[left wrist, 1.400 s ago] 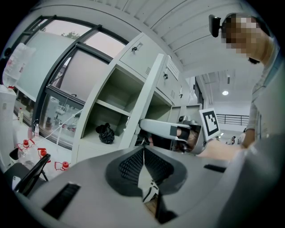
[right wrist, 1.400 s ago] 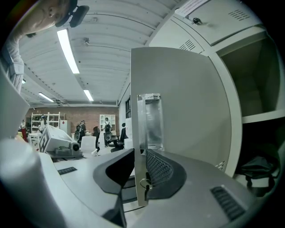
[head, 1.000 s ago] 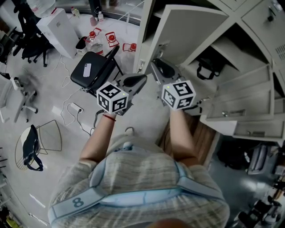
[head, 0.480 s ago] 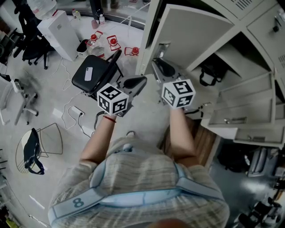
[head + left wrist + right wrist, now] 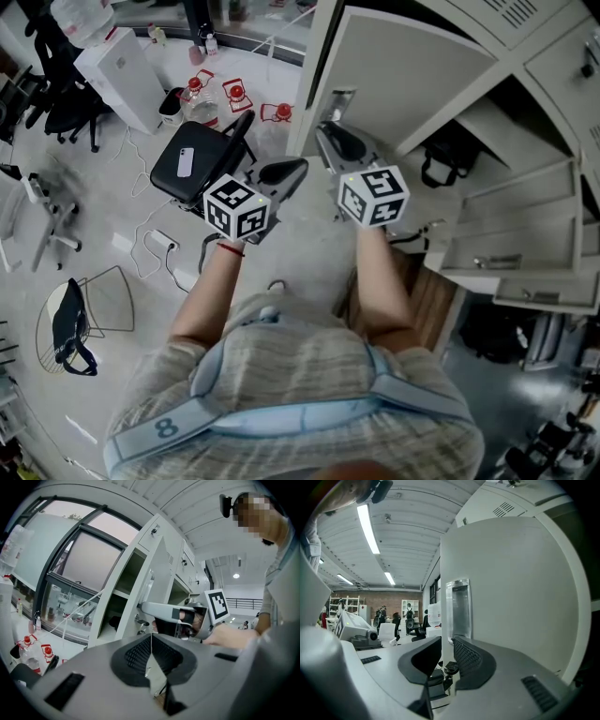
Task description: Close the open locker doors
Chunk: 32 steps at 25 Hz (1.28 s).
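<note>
In the right gripper view the long white ceiling tube lights [image 5: 368,524] are glowing brightly, and daylight is entering through the large dark-framed window [image 5: 89,557] in the left one. Both views are bending and darkening at their corners.

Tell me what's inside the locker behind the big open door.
A black bag with a loop handle shows inside; the open door covers the rest.
</note>
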Available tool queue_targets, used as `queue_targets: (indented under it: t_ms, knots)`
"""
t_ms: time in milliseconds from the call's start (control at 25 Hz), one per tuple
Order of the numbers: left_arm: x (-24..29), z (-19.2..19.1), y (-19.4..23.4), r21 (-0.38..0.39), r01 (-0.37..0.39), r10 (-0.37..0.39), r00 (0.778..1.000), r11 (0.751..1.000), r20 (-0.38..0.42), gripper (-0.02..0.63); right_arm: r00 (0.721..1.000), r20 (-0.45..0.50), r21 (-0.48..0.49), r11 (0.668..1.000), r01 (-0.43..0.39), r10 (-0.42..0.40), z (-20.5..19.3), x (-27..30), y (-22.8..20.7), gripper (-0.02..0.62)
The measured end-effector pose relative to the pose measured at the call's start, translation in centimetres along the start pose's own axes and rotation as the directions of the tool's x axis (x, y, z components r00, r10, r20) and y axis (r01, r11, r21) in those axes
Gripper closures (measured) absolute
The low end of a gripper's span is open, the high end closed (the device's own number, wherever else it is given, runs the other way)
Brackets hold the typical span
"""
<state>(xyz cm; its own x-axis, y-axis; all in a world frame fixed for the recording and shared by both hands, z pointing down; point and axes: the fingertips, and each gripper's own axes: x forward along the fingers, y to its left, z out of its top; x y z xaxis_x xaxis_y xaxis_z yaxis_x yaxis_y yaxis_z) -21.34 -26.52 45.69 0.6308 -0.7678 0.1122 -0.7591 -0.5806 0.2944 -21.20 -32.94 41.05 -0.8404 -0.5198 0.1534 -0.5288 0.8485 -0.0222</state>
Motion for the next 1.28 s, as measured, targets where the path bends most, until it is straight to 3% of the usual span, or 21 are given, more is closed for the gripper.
queue_targets:
  t_ms: [1280]
  knots:
    - [2.3,1.7,4.9,0.025,0.0,0.0,1.0,1.0,-0.001,0.603,0.995,-0.006,-0.07,0.993,0.098,-0.099,1.6,6.0,-4.6,0.517]
